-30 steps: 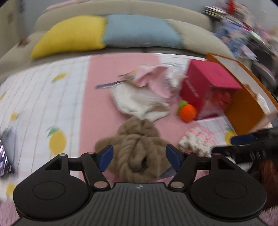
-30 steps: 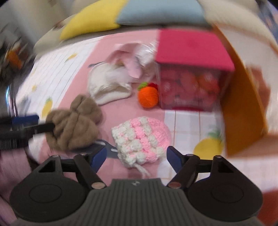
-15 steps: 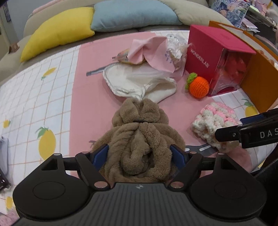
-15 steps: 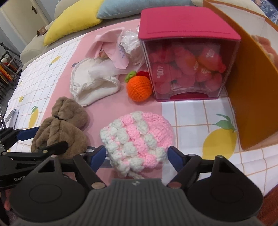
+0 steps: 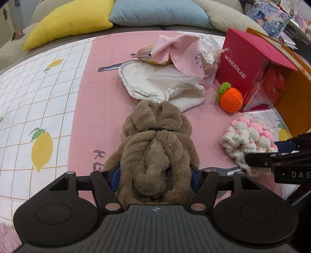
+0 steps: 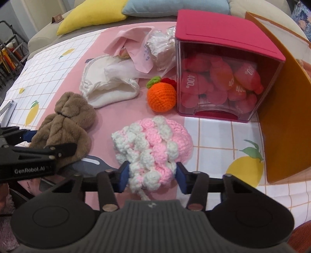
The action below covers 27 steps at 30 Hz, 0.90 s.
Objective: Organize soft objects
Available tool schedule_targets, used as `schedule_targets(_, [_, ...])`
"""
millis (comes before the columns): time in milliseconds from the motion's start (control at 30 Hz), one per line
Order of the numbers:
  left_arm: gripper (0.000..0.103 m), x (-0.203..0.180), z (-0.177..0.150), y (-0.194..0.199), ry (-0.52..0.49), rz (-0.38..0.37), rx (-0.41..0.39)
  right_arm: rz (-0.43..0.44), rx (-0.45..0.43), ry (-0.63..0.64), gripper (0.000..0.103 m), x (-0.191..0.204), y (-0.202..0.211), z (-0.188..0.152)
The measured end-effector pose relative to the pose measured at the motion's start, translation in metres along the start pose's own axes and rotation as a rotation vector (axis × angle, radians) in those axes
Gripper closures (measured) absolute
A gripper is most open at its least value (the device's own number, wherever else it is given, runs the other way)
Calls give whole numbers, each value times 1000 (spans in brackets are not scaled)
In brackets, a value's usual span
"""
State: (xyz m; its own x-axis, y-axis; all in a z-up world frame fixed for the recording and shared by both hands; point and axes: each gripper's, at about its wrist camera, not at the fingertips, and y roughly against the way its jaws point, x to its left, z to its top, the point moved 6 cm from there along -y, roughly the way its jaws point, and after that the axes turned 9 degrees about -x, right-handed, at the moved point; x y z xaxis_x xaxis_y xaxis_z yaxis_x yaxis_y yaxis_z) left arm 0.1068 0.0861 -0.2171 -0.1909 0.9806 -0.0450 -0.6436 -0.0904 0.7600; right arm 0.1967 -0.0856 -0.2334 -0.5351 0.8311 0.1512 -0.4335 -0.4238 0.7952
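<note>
Here, each line took the pink-lidded box as its landmark.

Left gripper: the left gripper pointed steeply down at the sheet, well to the near left of the pink-lidded box. Its jaws had just been closing, and the blue pads pressed into both sides of the brown plush toy.

Right gripper: the right gripper tilted down nearer the box, in front of its clear face. Its jaws had just been closing too, and the pads pinched the near end of the pink-and-white crocheted hat.

Brown plush toy: it lay on the pink stripe, farther from the box than the hat, with a dark band cinching its middle.

Crocheted hat: it sat on the sheet just in front of the box, near but apart from it.

Surface: a bed sheet with a white grid, printed lemons and a broad pink stripe carried everything.

Room: a yellow cushion and a blue cushion lay behind the box at the far edge.

Nearby things: an orange crocheted ball sat just beside the box's left corner; a white fabric pouch and a pink cloth lay farther left.

Containers: the box's clear walls showed red packets piled inside. An orange board stood upright against its right side.
</note>
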Motion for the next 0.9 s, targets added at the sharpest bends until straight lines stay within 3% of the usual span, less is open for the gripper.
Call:
schedule_targets(133, [41, 2, 3, 8, 32, 1, -17, 9, -4, -4, 64, 0, 6, 0])
schedule_targets(367, [41, 2, 22, 51, 93, -10, -105, 35, -91, -6, 63, 2, 40, 13])
schedule_targets(467, [41, -10, 37, 71, 100, -63, -132, 34, -154, 16, 63, 4, 62, 24])
schedule_targets(633, [41, -48, 74, 97, 20, -161, -188, 17, -249, -3, 63, -14, 98, 45])
schedule_targets(900, [41, -132, 144, 96, -139, -343, -243, -146, -339, -39, 63, -93, 160, 66])
